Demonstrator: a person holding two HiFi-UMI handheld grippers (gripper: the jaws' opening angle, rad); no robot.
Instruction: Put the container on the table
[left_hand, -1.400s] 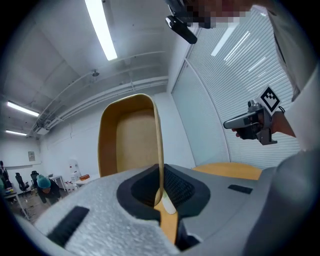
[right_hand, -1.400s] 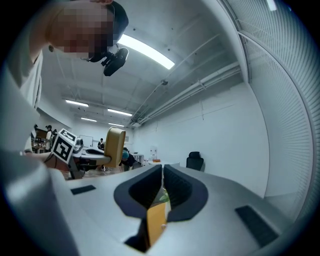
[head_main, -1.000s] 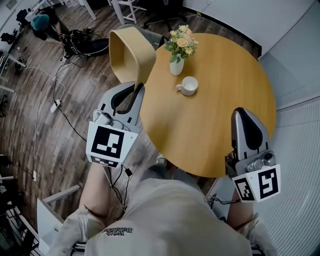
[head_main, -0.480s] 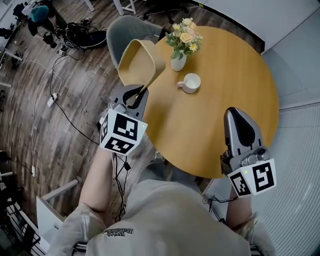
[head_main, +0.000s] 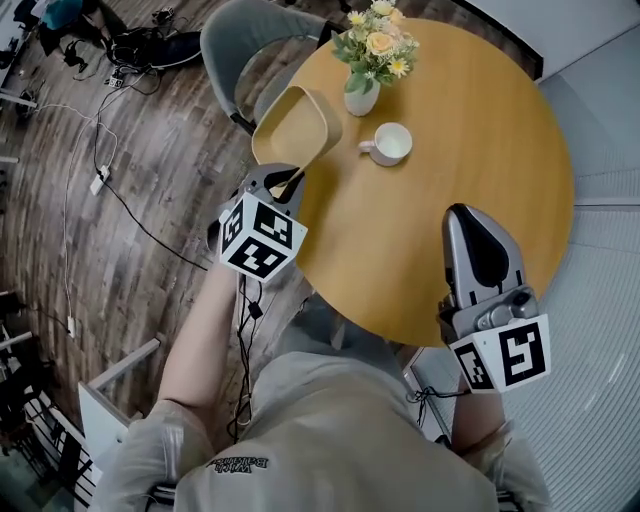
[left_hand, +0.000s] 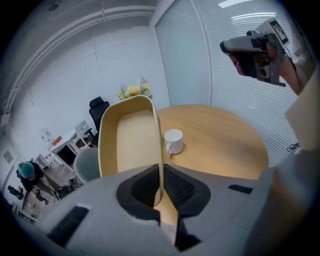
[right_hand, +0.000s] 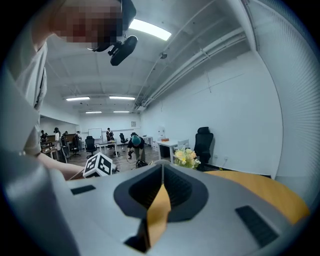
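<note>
Half across round wooden table (head_main: 470, 110) edge, pinches tan rounded wooden container (head_main: 295, 125) by thin wall in left gripper (head_main: 285, 182) jaws, body jutting ahead, base free for landing; right gripper (head_main: 468, 222) jaws together, empty.

Round wooden desk (head_main: 470, 130) here, on a dark plank floor (head_main: 130, 200). Over at its far left stands a white vase (head_main: 362, 97) of yellow flowers (head_main: 378, 40); just beside it, nearer, a white cup (head_main: 390, 143), handle pointing left.

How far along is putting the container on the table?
Done: the left gripper grips the container by its rim. In hand: it hangs tilted over the table edge beside the cup. Left: lay it flat and let go. The right gripper is shut and empty.
</note>
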